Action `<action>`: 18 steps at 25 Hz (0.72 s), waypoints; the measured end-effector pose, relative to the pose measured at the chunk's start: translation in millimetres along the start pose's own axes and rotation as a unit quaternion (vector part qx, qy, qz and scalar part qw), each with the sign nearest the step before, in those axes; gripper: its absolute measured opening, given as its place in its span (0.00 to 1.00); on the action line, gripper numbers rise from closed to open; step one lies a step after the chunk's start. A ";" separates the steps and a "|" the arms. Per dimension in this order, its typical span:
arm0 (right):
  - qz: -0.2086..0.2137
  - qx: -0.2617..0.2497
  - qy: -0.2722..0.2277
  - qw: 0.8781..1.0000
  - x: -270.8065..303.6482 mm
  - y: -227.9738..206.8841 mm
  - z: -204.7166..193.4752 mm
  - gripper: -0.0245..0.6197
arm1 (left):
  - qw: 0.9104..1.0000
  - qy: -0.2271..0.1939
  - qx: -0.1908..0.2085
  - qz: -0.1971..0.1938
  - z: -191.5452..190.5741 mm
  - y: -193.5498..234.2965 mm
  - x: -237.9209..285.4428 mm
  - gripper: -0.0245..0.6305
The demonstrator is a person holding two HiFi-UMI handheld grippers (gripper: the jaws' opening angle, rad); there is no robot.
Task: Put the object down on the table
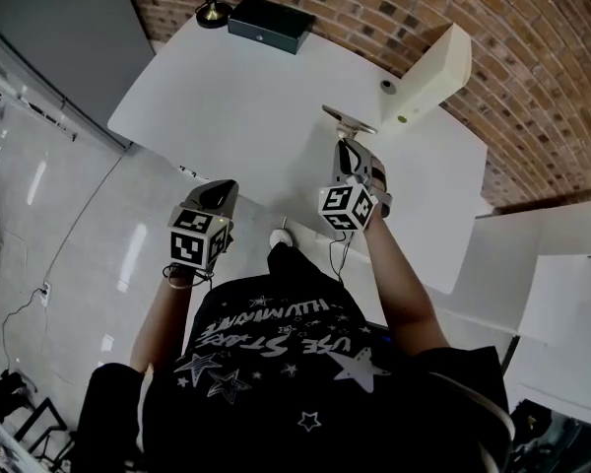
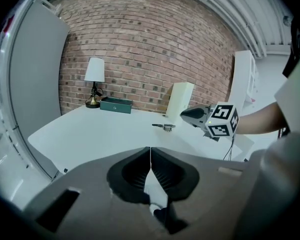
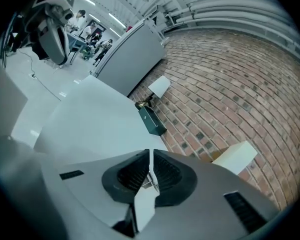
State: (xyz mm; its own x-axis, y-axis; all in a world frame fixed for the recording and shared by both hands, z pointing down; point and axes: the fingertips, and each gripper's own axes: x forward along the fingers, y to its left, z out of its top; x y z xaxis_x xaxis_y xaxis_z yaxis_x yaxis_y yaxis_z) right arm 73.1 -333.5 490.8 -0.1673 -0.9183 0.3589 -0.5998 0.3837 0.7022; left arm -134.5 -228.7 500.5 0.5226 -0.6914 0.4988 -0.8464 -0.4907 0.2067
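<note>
Jaws of both the left gripper (image 2: 150, 154) and the right gripper (image 3: 149, 164) are pressed together on nothing, and since the small silvery metal tool (image 1: 350, 118) appears to lie on the white worktop (image 1: 246, 97) just ahead of the right one, withdrawal is best made straight back.

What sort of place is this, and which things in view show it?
Probably an indoor office or studio workspace: a large white table stands against a brick wall, with a table lamp on it and a glossy floor below.
</note>
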 end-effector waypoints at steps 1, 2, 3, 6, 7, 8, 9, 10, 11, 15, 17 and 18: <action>-0.004 0.004 -0.001 1.000 -8.0 3.3 4.0 0.07 | 1.000 -0.001 0.001 0.000 -4.7 0.6 -9.2 0.07; -0.008 0.010 -0.001 1.000 -16.3 6.7 7.8 0.06 | 1.000 -0.001 0.002 0.001 -9.5 1.3 -18.4 0.07; -0.011 0.018 -0.002 1.000 -24.6 10.0 11.5 0.06 | 1.000 -0.002 0.003 0.001 -13.7 1.6 -27.5 0.07; -0.016 0.053 -0.001 0.998 -50.3 19.3 22.5 0.05 | 1.000 -0.004 0.001 0.001 -23.9 0.4 -53.9 0.07; -0.016 0.065 0.000 0.998 -59.0 23.0 25.6 0.05 | 1.000 -0.003 0.001 0.001 -28.4 -0.5 -61.7 0.07; -0.016 0.078 0.000 0.997 -68.1 27.2 28.4 0.05 | 1.000 -0.001 0.000 -0.001 -33.8 -2.1 -68.8 0.07; -0.014 0.092 0.000 0.996 -77.4 31.9 31.3 0.05 | 1.000 0.000 -0.001 -0.005 -39.7 -4.2 -74.8 0.07; -0.014 0.108 -0.002 0.994 -86.8 36.4 34.4 0.05 | 1.000 0.001 -0.001 -0.009 -45.7 -6.5 -79.8 0.07; -0.014 0.126 -0.005 0.992 -96.1 40.5 37.8 0.05 | 1.000 0.002 0.000 -0.015 -51.6 -8.7 -83.9 0.07; -0.021 0.202 -0.010 0.979 -132.7 51.9 44.2 0.04 | 0.999 0.011 0.001 -0.036 -72.8 -18.9 -92.8 0.07; -0.025 0.230 -0.008 0.973 -147.5 52.0 43.8 0.04 | 0.999 0.014 -0.002 -0.043 -79.3 -24.7 -93.2 0.07; -0.027 0.239 -0.009 0.970 -153.0 50.2 44.7 0.04 | 0.999 0.014 -0.004 -0.047 -80.8 -27.6 -93.0 0.07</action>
State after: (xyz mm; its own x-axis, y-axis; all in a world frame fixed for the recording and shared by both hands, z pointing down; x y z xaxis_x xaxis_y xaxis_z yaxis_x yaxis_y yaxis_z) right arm 33.6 -178.1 443.7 -0.1365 -0.9391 0.3153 -0.9023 0.2492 0.3518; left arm -168.1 -108.0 516.5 0.5968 -0.6275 0.5001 -0.7947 -0.5483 0.2604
